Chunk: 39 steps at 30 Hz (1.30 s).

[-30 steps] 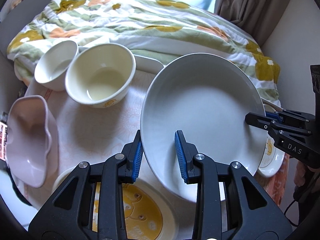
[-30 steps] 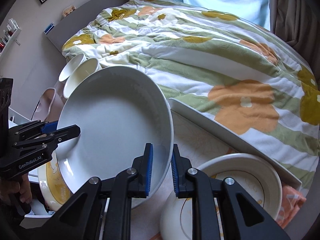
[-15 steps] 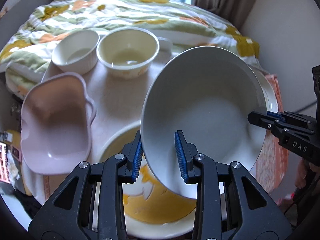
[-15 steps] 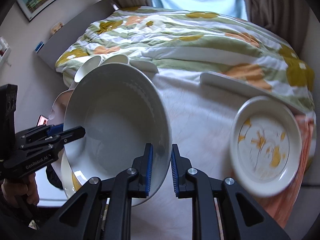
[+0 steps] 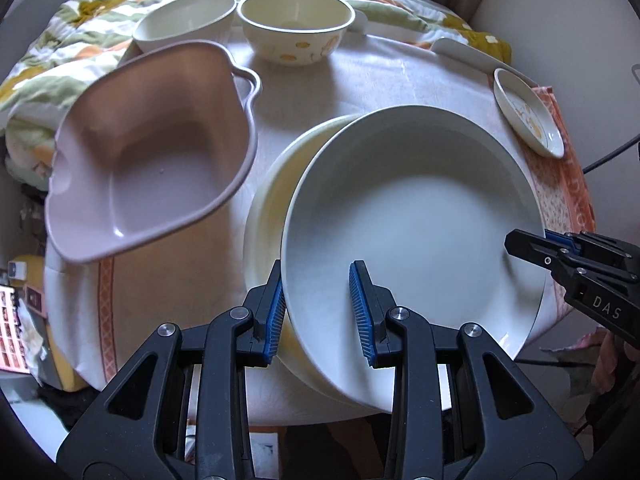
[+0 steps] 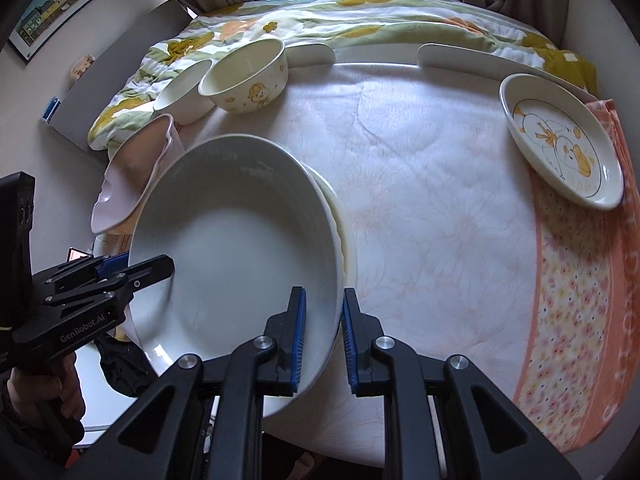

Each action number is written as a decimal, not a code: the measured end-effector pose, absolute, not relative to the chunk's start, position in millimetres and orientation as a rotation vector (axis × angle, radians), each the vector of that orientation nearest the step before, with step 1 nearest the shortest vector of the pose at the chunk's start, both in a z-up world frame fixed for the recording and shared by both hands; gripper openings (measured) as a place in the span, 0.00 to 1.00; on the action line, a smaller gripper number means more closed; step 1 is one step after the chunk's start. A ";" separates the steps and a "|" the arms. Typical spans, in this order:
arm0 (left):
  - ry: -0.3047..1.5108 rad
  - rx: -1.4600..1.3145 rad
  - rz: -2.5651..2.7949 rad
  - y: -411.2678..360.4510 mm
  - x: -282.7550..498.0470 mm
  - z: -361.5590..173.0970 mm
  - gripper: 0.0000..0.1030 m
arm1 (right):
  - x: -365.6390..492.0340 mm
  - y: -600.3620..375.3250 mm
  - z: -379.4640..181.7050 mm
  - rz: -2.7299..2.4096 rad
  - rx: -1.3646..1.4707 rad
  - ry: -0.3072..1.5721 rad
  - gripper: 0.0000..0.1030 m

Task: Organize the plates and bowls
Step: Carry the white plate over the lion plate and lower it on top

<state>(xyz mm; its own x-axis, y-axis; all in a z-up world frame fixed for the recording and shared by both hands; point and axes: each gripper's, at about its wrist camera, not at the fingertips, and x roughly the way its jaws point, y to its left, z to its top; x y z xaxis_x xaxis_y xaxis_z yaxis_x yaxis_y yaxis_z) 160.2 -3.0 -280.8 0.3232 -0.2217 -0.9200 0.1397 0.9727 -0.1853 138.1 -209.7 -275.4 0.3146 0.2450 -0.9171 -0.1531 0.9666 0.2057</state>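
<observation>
Floral cloth (image 6: pixel 440 208) under glossy round white plate (image 5: pixel 416 216).

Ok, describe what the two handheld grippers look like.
Both are black plastic clamp-style tools. The left gripper and right gripper each have two fingers faced with ribbed blue pads and silver pivot bolts. White lettering reads "DAS" on the right one and "GenRobot.AI" on the left. No sleeves are visible.

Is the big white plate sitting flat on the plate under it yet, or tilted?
Tilted. The white plate is gripped at opposite rims, slanting over the cream plate.
</observation>
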 end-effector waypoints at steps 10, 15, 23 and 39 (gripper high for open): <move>1.175 0.024 -0.238 -18.0 170.6 -287.7 0.27 | 136.9 -208.6 -281.1 0.179 0.089 1.170 0.16; 1.160 0.075 -0.224 -24.4 173.4 -292.9 0.27 | 135.6 -205.2 -283.5 0.164 0.077 1.144 0.16; 1.094 0.279 -0.177 -43.5 166.7 -290.8 0.27 | 133.6 -199.9 -283.7 0.147 0.038 1.121 0.16; 1.010 0.370 -0.140 -39.6 163.9 -281.7 0.27 | 132.0 -191.5 -284.4 0.111 -0.013 1.113 0.16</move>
